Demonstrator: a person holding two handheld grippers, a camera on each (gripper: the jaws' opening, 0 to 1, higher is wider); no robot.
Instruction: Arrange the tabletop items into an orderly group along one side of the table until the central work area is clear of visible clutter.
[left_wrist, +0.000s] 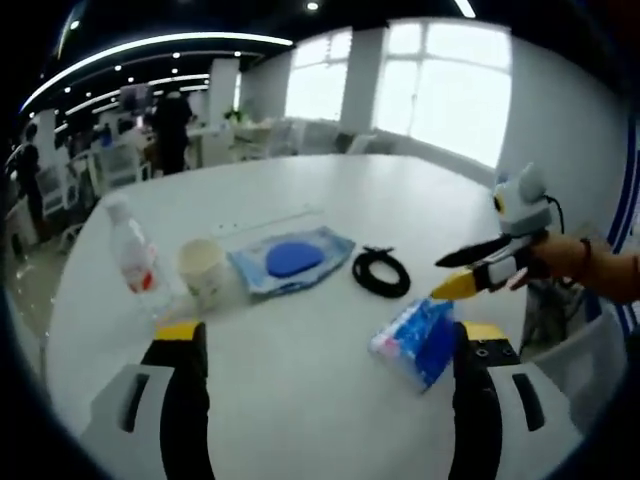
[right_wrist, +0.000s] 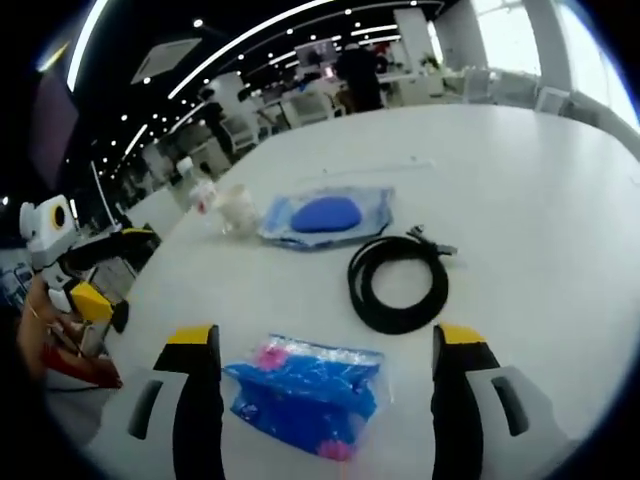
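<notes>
On the white surface (right_wrist: 520, 170) my right tongs (right_wrist: 325, 345) gape wide around the blue pack (right_wrist: 305, 390), cable (right_wrist: 398, 280) beyond, left view adds bottle (left_wrist: 135, 258), cup (left_wrist: 203, 270), left tongs (left_wrist: 325, 335) wide, empty.

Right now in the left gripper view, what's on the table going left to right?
Plastic water bottle → paper cup → clear bag with a blue item inside → coiled black cable → blue and pink packet. The right gripper reaches in from the right edge.
</notes>
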